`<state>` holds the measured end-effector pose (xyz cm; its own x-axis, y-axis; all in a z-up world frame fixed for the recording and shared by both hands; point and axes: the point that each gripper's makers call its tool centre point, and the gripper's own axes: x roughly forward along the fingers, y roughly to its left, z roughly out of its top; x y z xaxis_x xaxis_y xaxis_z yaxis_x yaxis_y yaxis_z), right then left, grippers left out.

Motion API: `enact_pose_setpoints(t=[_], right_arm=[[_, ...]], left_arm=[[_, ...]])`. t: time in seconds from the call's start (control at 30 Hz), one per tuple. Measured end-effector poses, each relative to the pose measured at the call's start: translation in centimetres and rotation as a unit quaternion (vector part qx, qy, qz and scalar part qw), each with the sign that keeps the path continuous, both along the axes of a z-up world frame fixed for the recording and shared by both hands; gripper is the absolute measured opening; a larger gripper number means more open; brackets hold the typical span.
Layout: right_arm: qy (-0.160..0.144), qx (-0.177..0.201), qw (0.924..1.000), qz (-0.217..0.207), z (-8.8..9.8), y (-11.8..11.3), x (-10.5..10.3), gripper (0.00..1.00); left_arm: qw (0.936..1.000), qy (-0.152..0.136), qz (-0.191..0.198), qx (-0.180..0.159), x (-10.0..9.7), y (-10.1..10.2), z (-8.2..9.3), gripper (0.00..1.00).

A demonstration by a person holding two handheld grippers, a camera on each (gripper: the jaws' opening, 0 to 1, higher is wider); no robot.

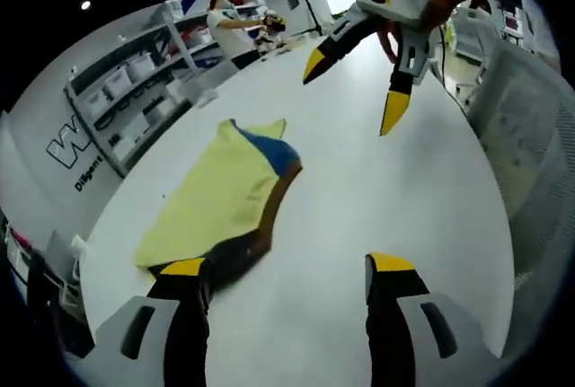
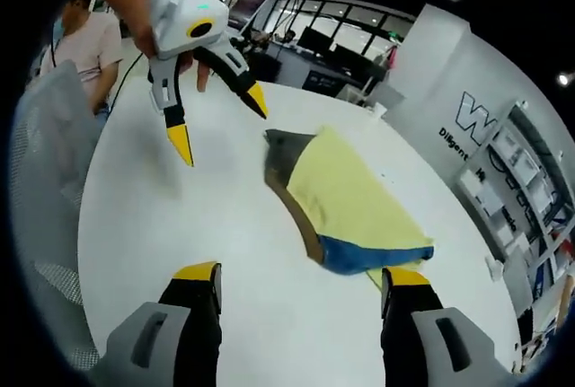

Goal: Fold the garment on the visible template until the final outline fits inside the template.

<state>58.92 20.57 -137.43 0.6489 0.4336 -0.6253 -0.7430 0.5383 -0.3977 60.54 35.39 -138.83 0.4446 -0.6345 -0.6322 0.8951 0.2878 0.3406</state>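
Both tongs hang above the white desk (image 1: 377, 198) with jaws spread wide and nothing between them: the left tongs (image 1: 287, 272) at the bottom of the left gripper view, the right tongs (image 2: 301, 277) at the bottom of the right gripper view. One garment (image 1: 220, 194), yellow with a blue patch and a dark underlayer, lies already partly folded into a rough wedge, ahead and to the left of the left tongs, its dark edge just beside the left jaw tip; from the right tongs it lies ahead, its blue end just beside the right jaw tip. No template outline can be made out on the desk (it may sit under the cloth). For the next fold, my judgement: pinch both layers at a corner, lift low, lay the edge over squarely, and keep the cloth on the desk. Count: one garment, two tongs, one desk.
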Motion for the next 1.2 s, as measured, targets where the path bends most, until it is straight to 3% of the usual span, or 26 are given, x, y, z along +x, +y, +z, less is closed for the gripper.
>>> enact_pose_setpoints(t=[0.27, 0.37, 0.47, 0.7, 1.2], right_arm=[[0.019, 0.002, 0.9997, -0.013, -1.3, -0.3, 1.3, 0.63], [0.032, 0.009, 0.9993, -0.018, -1.7, -0.1, 1.8, 0.56], [0.035, 0.001, 0.9993, -0.01, -2.2, 0.3, 2.2, 0.48], [0.04, -0.039, 0.9978, 0.035, -3.6, 1.1, 2.9, 0.43], [0.068, -0.035, 0.997, 0.014, -5.4, 1.1, 5.8, 0.27]], left_arm=[[0.9999, -0.005, -0.005, 0.014, 1.3, 0.3, -0.5, 0.56], [0.9998, -0.009, -0.002, 0.02, 2.0, 0.5, -0.7, 0.54], [0.9997, -0.008, 0.003, 0.022, 2.6, 0.6, -0.8, 0.52], [0.9993, -0.012, -0.003, 0.034, 3.7, 0.6, -1.6, 0.45], [0.9988, 0.006, 0.001, 0.048, 5.7, 0.5, -3.1, 0.35]])
